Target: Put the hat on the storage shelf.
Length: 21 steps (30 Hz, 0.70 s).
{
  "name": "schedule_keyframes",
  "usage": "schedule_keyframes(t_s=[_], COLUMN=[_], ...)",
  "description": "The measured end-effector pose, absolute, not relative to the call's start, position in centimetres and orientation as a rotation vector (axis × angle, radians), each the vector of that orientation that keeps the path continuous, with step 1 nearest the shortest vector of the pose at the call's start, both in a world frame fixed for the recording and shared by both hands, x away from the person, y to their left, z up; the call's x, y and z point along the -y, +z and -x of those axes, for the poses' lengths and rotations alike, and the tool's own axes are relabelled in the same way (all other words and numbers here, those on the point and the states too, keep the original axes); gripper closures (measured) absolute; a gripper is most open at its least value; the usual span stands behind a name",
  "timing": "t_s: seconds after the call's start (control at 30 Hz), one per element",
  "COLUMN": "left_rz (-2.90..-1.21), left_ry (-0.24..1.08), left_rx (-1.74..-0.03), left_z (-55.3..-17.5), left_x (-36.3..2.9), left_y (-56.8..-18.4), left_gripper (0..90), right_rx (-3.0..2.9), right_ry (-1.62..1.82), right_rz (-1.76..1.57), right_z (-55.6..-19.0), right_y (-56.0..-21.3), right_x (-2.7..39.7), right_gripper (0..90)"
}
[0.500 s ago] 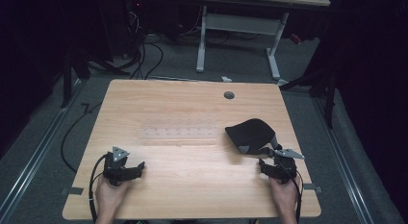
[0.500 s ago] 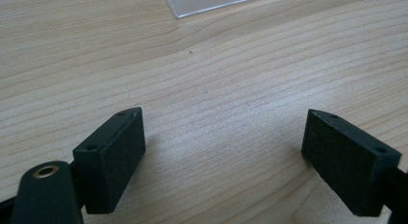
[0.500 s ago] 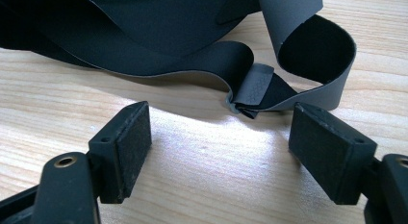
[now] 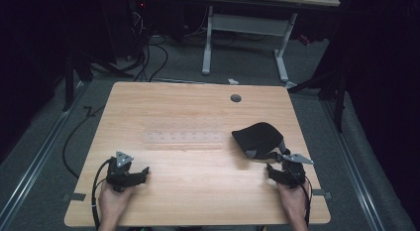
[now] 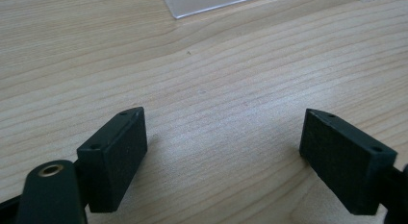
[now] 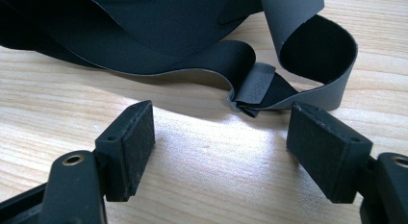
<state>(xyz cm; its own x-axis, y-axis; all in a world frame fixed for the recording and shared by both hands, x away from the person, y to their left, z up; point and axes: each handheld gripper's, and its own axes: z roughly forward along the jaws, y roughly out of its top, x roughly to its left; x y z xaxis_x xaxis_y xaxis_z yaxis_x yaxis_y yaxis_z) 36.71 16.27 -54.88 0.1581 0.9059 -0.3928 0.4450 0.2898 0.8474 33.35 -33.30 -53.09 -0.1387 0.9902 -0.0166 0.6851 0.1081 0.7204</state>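
Just behind the right gripper [image 4: 286, 172]: black cap [image 4: 257, 138], its strap [image 6: 308, 65] looped nearest | jaws wide, empty | left gripper [image 4: 130, 174] well left of the cap, wide, empty | risk: limp strap slips or drags the cap.

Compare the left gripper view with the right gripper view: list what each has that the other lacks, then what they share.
Left gripper view: the corner of a clear plastic sheet at the top edge. Right gripper view: a black cap with its grey strap curled ahead of the jaws. Shared: the wooden table and a pair of black jaws spread apart, holding nothing.
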Motion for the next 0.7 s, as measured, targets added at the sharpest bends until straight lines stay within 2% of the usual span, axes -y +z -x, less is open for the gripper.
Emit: schedule_keyframes(t_s=[0.33, 0.7], left_rz=[-1.325, -1.320], left_ry=[0.529, 0.532], left_rx=[-1.463, -1.464], left_z=[-36.7, -36.8], left_x=[-16.3, -16.3], left_y=[-54.9, -54.9], left_gripper=[18.2, 18.7], right_rx=[-1.891, -1.850], right_ry=[0.783, 0.865], right_rz=[-1.625, -1.611], right_z=[-33.2, -31.2], right_y=[-52.9, -51.8], right_x=[33.5, 33.7], right_gripper=[36.9, 41.0])
